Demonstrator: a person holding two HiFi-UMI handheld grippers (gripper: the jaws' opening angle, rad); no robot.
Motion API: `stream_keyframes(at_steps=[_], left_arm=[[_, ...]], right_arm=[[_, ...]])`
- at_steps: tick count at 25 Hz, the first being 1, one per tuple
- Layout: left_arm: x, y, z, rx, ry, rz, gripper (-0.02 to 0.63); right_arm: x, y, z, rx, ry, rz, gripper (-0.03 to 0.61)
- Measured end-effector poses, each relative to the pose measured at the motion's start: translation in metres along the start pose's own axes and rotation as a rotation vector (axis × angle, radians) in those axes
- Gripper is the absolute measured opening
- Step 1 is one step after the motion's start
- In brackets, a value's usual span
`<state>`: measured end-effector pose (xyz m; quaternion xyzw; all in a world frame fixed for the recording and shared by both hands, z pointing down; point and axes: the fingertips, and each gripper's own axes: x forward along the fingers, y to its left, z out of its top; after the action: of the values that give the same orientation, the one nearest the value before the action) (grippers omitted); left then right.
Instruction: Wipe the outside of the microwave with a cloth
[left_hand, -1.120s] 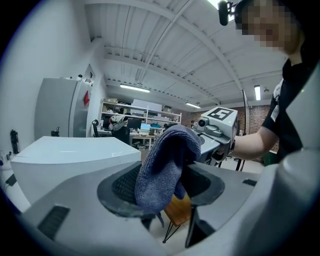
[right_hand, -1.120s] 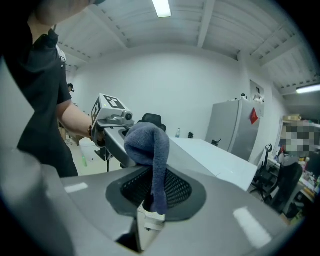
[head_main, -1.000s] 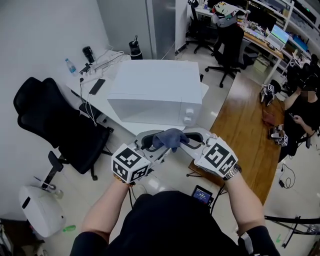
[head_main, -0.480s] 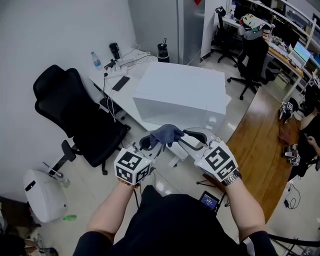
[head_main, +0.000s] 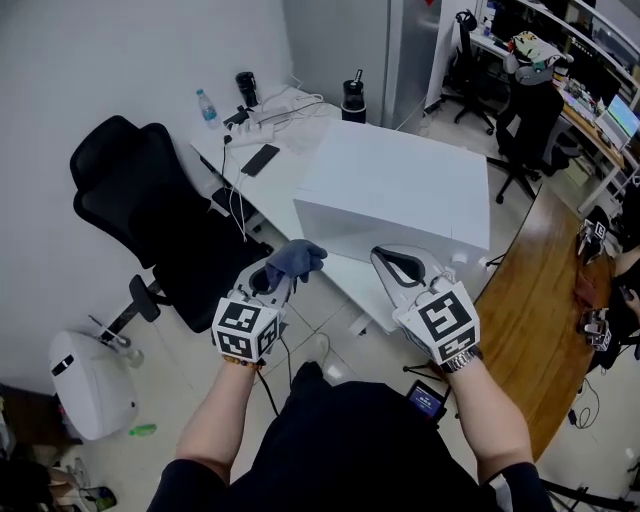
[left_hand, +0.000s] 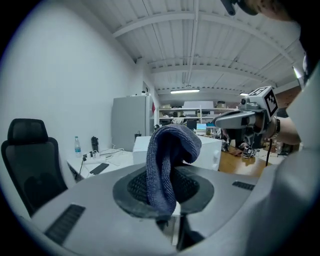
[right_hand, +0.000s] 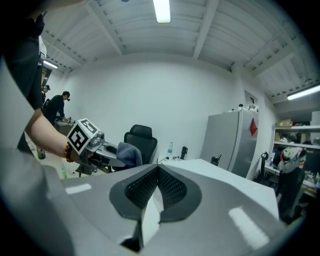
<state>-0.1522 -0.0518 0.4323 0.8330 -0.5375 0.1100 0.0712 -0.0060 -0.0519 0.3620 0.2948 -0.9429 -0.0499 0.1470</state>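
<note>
The microwave (head_main: 400, 185) sits at the right of the table (head_main: 287, 180), and its top and front can be reached from the near side. To its left a phone (head_main: 260, 159), cables (head_main: 240, 205) and a bottle (head_main: 208, 108) crowd the table. A chair (head_main: 140, 200) stands close against that edge. Open floor (head_main: 300, 312) lies between the left gripper (head_main: 284, 268), the right gripper (head_main: 396, 263) and the table.

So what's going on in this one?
A person holds a gripper in each hand, facing a white microwave. The left gripper is clamped on a blue-grey cloth. The right gripper is shut with nothing in it. Neither touches the microwave, so wiping has not begun.
</note>
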Motion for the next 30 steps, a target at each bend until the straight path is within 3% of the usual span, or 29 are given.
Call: stream_keyframes(at_steps=[6,14,23,30], left_arm=[[0.031,0.068,-0.019,-0.003,0.046,0.03,0.069],[0.086,0.124,-0.048,-0.002,0.116,-0.025,0.069],[0.147,0.135,-0.065,0.062,0.185,-0.193,0.069],[0.186,0.137,-0.059,0.088,0.198,-0.271,0.067]], right_arm=[[0.049,-0.035,0.016,0.05,-0.025,-0.089,0.002],[0.106,-0.083,0.029,0.086,-0.034,-0.193,0.002],[0.143,-0.115,0.029,0.12,-0.014,-0.268,0.002],[0.158,-0.129,0.025,0.148,-0.001,-0.31,0.002]])
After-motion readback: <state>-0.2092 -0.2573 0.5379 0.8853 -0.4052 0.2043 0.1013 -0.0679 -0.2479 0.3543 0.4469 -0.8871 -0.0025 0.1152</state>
